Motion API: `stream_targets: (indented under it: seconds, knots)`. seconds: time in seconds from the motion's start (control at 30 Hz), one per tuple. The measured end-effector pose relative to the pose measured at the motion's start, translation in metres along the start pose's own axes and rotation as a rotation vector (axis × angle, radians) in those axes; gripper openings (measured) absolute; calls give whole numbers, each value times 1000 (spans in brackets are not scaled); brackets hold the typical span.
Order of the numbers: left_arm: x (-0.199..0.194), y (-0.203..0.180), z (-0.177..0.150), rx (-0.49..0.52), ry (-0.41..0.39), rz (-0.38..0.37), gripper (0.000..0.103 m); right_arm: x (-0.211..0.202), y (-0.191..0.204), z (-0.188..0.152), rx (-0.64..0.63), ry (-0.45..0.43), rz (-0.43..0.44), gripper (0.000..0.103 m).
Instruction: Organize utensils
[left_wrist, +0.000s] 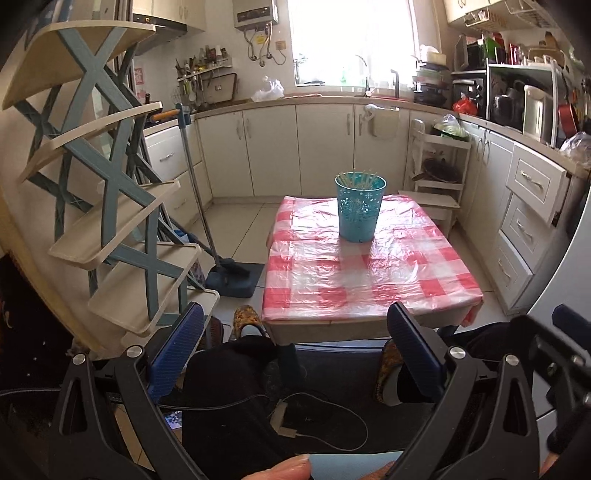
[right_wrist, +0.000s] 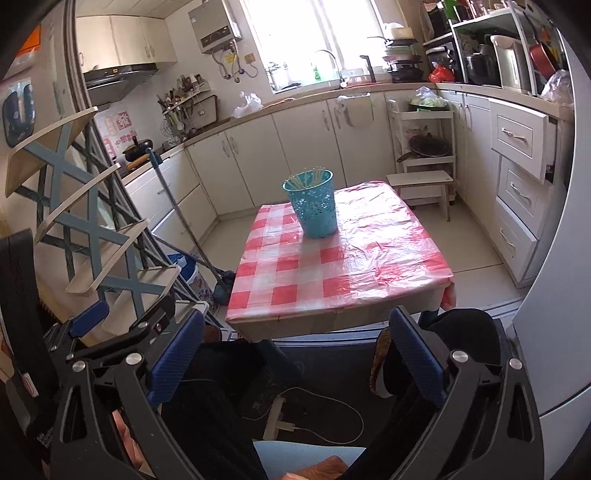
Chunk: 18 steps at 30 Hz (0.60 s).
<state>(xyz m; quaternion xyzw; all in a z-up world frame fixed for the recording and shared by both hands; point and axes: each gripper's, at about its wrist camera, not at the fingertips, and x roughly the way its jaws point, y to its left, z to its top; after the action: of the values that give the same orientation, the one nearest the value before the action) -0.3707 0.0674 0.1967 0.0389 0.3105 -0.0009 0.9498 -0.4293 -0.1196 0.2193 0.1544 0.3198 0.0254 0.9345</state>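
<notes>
a small table (left_wrist: 369, 288) covered with a red-and-white checked plastic cloth stands in the middle of the kitchen floor, its near edge just beyond both grippers. the teal perforated holder (left_wrist: 360, 208) stands upright on the far half of the table, set back from every edge, with a bundle of pale chopsticks (left_wrist: 360, 178) standing inside it. the rest of the cloth surface around the holder is bare. left of the table, open floor runs to a blue dustpan (left_wrist: 236, 278) and broom, and further left a folded blue-and-cream rack (left_wrist: 110, 206) leans close to the left gripper. right of the table a floor strip separates it from the white drawer units (left_wrist: 528, 221). beyond the far edge, floor extends to the base cabinets. the left gripper (left_wrist: 295, 354) is released, fingers spread wide, holding and touching nothing. the right gripper (right_wrist: 295, 354) is likewise spread wide and empty, held low before the table's near edge, above the person's dark trousers.
</notes>
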Motion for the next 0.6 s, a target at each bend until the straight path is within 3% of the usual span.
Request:
stream_targets:
  seconds: [0.3,0.6]
  knots:
    - [0,1,-2,23,33,81,95,-16,6,-15,-36,-66,44,96]
    - [-9,9,-5,-18,0,-6,95,-15,9,-22,-50,-46,10,96]
